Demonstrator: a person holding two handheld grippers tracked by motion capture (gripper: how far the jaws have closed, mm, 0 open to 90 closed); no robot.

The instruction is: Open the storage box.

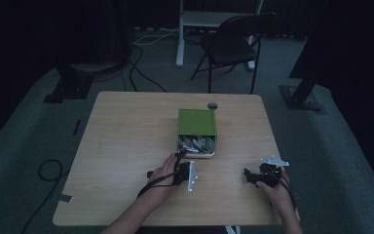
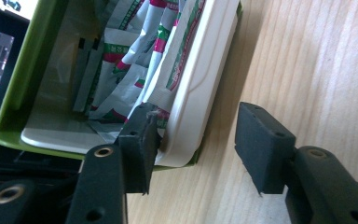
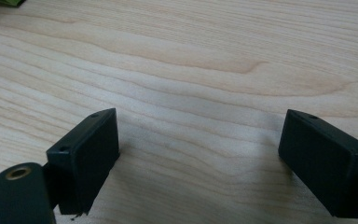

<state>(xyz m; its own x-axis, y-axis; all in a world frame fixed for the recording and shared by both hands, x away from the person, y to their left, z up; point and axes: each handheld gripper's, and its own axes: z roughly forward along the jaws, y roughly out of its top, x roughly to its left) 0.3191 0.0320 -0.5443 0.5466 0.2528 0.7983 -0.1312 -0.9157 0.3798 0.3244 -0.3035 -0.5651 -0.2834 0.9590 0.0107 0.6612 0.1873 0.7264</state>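
A green box [image 1: 197, 122] stands open at the middle of the wooden table [image 1: 126, 146], with its lid tipped back. Several red, green and white sachets [image 1: 196, 144] lie in it. My left gripper [image 1: 181, 161] is at the box's near rim. In the left gripper view, the left gripper [image 2: 198, 126] straddles the box's white inner wall [image 2: 205, 79]. One jaw is inside against the sachets [image 2: 135, 60]; the other is outside over the table, apart from the wall. My right gripper [image 1: 247, 174] rests at the near right, and the right gripper [image 3: 198, 140] stands open over bare wood.
A round cable hole [image 1: 213, 105] lies just behind the box. Beyond the table stand a dark folding chair [image 1: 231, 41] and a white desk leg [image 1: 180, 34]. Cables [image 1: 48, 170] run over the floor at the left.
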